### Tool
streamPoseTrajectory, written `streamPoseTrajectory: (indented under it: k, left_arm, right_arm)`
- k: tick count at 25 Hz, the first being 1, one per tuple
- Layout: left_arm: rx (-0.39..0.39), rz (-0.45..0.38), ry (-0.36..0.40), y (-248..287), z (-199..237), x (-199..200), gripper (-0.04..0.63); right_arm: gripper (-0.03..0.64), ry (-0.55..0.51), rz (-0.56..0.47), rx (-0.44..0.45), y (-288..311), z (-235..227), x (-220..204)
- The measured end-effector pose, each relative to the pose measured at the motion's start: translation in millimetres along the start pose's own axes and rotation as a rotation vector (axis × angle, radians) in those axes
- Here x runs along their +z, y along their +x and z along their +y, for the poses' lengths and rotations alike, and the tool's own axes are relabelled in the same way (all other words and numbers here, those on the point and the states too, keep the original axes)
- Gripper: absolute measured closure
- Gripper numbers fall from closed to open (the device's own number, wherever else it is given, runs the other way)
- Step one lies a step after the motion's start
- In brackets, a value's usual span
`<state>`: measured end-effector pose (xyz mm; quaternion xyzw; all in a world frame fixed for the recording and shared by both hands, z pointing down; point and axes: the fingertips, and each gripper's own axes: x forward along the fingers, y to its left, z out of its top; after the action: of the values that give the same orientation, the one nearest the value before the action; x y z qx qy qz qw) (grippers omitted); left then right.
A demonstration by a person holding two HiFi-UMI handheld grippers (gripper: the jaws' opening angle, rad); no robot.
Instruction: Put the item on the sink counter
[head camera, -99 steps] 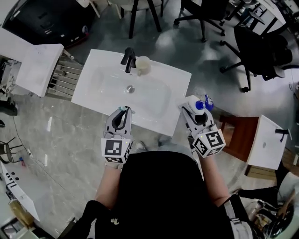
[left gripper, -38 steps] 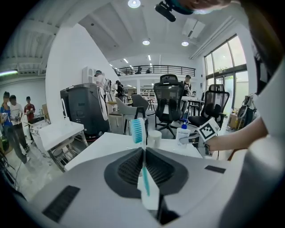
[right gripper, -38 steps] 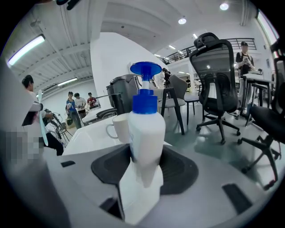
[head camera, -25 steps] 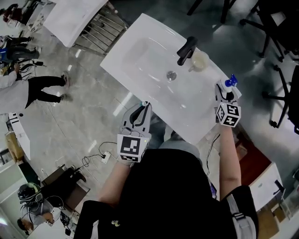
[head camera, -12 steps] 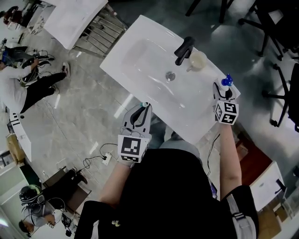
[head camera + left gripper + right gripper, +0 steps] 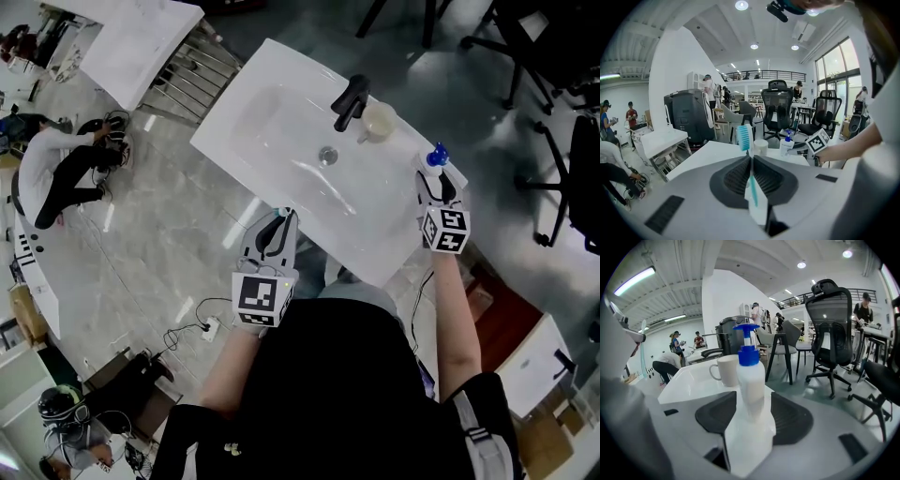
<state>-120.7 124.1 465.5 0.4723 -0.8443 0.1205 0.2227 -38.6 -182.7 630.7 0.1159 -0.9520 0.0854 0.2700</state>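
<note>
Our right gripper (image 6: pixel 434 186) jaws are opening around the pump bottle (image 6: pixel 751 376), with the mug (image 6: pixel 727 371) and faucet (image 6: pixel 349 101) to its left; our left gripper (image 6: pixel 751 161) clamps a toothbrush (image 6: pixel 745 137).

Your right gripper (image 6: pixel 434 186) carried out from near your body to the counter's (image 6: pixel 375 230) far right corner, bottle (image 6: pixel 438 161) now standing there near the mug (image 6: pixel 380 120), jaws opening around it, your head turned so the sink sits slanted.
</note>
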Motion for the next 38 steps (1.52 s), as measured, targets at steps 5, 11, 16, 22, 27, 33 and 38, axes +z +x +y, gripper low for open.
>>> streamPoseTrajectory:
  k: [5,11,16,22,27,33,38]
  left_arm:
    - [-0.021,-0.016,0.004,9.1,-6.5,5.7,0.560]
    - [-0.054,-0.040,0.019,21.5,-18.2,20.8,0.560]
    - [-0.080,-0.050,0.033,28.8,-29.2,31.1,0.560]
    - [-0.096,-0.062,0.048,33.8,-47.2,34.4,0.560]
    - [-0.095,-0.072,0.045,35.8,-58.8,35.3,0.560]
    - [-0.114,-0.078,0.049,47.0,-66.1,36.3,0.560]
    - [-0.162,-0.084,0.061,60.7,-68.8,43.8,0.560]
  right_arm:
    - [0.399,0.037,-0.030,-0.010,-25.4,-2.4,5.9]
    - [0.399,0.086,-0.067,-0.014,-59.9,-2.5,16.8]
    - [0.428,0.119,-0.093,-0.018,-86.0,-1.7,23.3]
    - [0.547,0.114,-0.105,0.009,-110.0,5.0,20.4]
    - [0.560,0.112,-0.103,0.044,-131.8,12.0,17.2]
    - [0.560,0.117,-0.122,0.069,-153.6,25.0,15.8]
    - [0.560,0.131,-0.115,0.044,-165.4,31.8,12.0]
